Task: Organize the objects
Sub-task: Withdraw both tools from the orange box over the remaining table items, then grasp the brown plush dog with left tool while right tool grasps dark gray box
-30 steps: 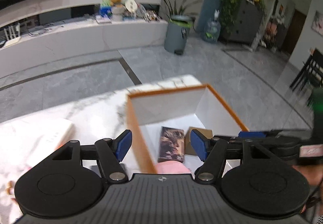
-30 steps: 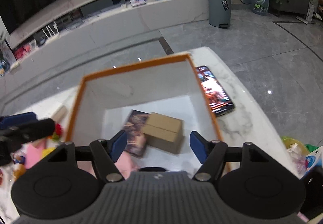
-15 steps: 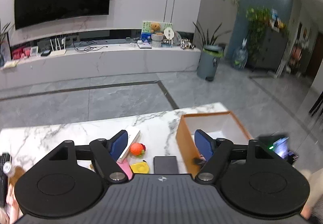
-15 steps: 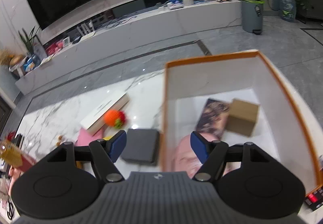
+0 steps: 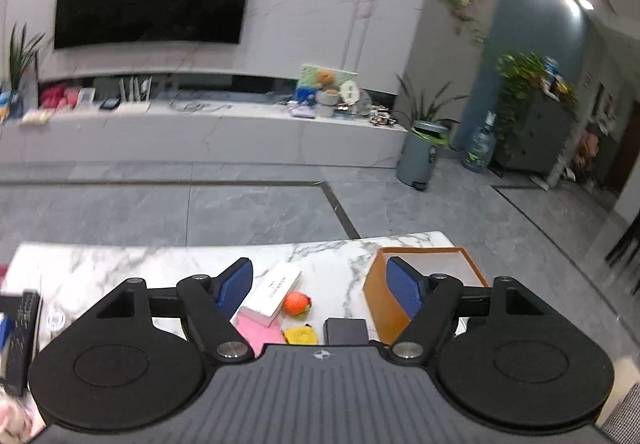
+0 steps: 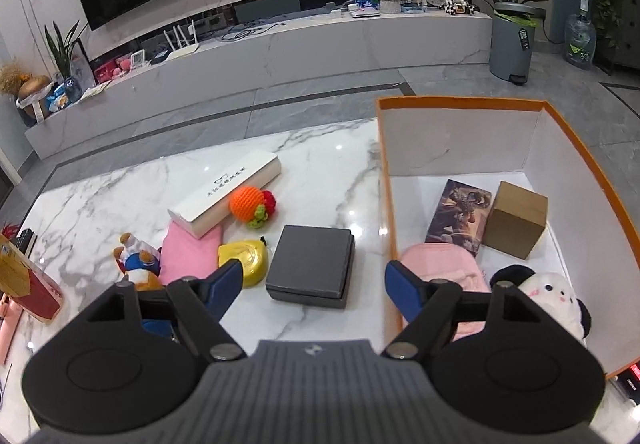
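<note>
I have four things in the orange box (image 6: 576, 148), six left on the tabletop (image 6: 320, 160); right tool (image 6: 314, 286) opening, left tool (image 5: 320, 286) half open, both empty

Table (image 6: 120, 180), centre frame: flat box (image 6: 311, 266); left of it a duck toy (image 6: 244, 262), cloth (image 6: 188, 254), doll (image 6: 134, 264); behind these a long box (image 6: 226, 196) and knitted ball (image 6: 248, 204). Open bin (image 6: 460, 102), right of frame: booklet (image 6: 460, 214), carton (image 6: 516, 220), pouch (image 6: 444, 264), plush panda (image 6: 552, 296).

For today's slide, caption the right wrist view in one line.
Right gripper, jaws opening and empty, above a dark grey box beside the orange-rimmed box.
</note>
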The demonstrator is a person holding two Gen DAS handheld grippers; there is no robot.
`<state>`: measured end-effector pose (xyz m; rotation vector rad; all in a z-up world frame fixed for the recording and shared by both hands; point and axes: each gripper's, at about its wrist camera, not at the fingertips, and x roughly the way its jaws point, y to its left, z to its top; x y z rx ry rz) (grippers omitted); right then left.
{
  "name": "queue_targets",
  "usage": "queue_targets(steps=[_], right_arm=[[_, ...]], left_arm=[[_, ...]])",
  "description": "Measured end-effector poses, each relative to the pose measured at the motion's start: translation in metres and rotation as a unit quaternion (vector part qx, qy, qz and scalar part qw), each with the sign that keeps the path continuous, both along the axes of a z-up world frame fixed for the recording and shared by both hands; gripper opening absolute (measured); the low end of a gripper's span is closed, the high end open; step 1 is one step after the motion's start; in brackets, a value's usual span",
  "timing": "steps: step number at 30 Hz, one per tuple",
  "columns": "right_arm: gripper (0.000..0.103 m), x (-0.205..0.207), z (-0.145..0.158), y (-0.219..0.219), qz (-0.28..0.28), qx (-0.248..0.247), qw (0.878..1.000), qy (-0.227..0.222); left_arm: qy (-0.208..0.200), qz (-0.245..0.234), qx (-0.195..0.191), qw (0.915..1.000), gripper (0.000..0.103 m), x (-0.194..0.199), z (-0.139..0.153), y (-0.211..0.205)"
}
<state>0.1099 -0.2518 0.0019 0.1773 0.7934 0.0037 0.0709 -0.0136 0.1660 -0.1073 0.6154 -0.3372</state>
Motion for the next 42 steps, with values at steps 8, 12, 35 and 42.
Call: queue_targets(steps=[8,12,35,42], right_arm=[[0.079,0.010,-0.012,0.022,0.025,-0.020,0.999,0.024],[0.079,0.021,-0.018,0.029,0.028,-0.031,0.998,0.039],[0.079,0.095,-0.064,0.052,0.006,-0.081,0.992,0.101],[0.079,0.103,-0.076,0.055,0.008,-0.104,0.989,0.107]], left_arm=[[-0.001,0.014,-0.008,0.9999,0.085,0.011,-0.013,0.031],[0.016,-0.001,-0.029,0.9994,0.083,0.014,-0.020,0.041],[0.106,0.095,0.090,0.9857,0.085,0.081,-0.179,0.040],[0.164,0.077,0.077,0.9804,0.085,0.095,-0.230,0.031]])
